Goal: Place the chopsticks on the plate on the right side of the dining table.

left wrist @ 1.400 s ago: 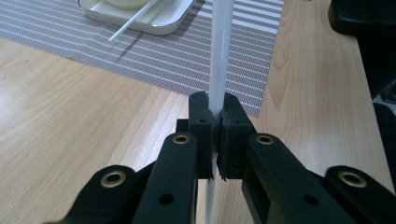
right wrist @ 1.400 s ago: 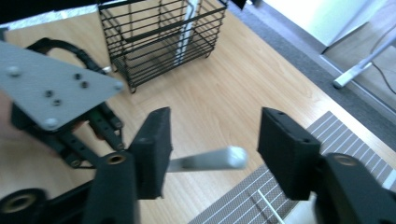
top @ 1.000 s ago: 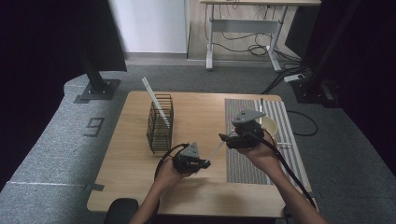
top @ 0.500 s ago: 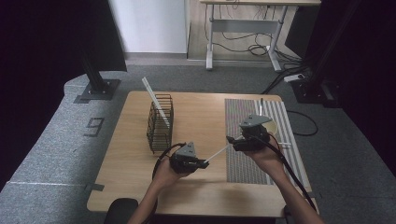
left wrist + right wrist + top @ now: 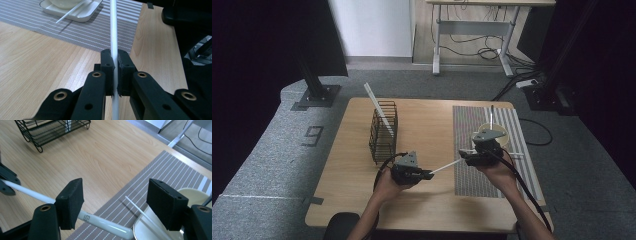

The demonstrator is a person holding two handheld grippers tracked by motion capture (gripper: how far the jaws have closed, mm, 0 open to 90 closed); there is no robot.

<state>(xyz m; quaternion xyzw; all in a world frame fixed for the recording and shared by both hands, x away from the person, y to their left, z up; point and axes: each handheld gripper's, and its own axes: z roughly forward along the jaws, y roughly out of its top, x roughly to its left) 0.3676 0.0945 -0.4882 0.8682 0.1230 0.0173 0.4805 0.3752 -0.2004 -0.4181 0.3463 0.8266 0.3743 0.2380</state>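
My left gripper (image 5: 427, 174) is shut on a white chopstick (image 5: 446, 167), which runs up and to the right over the table toward my right gripper (image 5: 464, 156). In the left gripper view the chopstick (image 5: 114, 37) passes straight between the closed pads (image 5: 108, 68). In the right gripper view my right gripper (image 5: 115, 200) stands open and wide. The chopstick's thick end (image 5: 105, 223) lies low in the gap, close behind the left pad (image 5: 70, 201) and apart from the right pad. A second white chopstick (image 5: 141, 213) rests on the white tray (image 5: 85, 15) beside a cream bowl (image 5: 193, 195).
A striped placemat (image 5: 474, 127) covers the right part of the wooden table (image 5: 427, 125) and bears the tray and bowl. A black wire basket (image 5: 383, 132) with a white stick (image 5: 377, 105) leaning in it stands at the left middle. Cables trail from both grippers.
My right gripper has come down and slightly left, so its open jaws now straddle the chopstick's free end. The left gripper has kept still, holding the chopstick.
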